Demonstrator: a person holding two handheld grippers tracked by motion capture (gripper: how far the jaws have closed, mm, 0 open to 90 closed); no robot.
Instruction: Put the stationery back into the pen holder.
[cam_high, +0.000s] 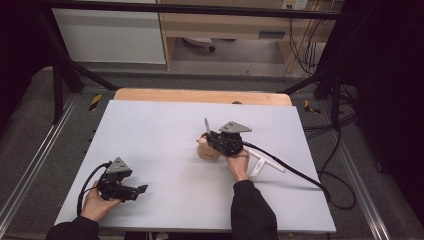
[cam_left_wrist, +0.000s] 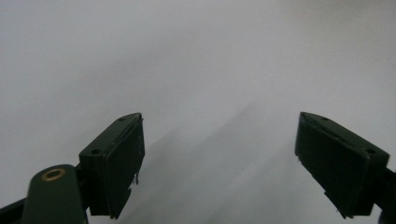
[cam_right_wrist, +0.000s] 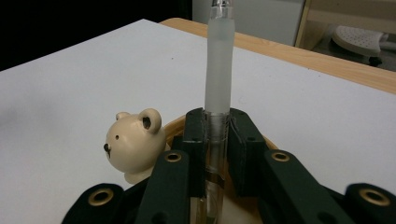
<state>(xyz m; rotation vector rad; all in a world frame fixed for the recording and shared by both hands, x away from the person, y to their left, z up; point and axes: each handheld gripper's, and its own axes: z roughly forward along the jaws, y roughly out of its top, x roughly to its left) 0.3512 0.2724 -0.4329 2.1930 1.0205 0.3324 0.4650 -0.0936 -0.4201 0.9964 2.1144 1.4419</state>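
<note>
My right gripper (cam_high: 214, 138) (cam_right_wrist: 217, 122) is shut on a pen (cam_high: 206, 125) (cam_right_wrist: 218, 70) with a frosted clear barrel, which stands upright between the pads. Right below it sits a tan pen holder (cam_high: 207, 152) with a cream bear head (cam_right_wrist: 133, 140) on its rim. The pen's lower end reaches down toward the holder's opening, hidden behind the jaws. Near the table's front left, my left gripper (cam_high: 139, 190) (cam_left_wrist: 219, 154) rests in the person's hand, open, with only the white surface between its pads.
A white sheet (cam_high: 160, 130) covers the table, and a wooden edge (cam_high: 200, 95) shows at the back. Two white stick-like items (cam_high: 261, 164) lie just right of the right hand. The right gripper's black cable (cam_high: 300, 175) trails off to the right.
</note>
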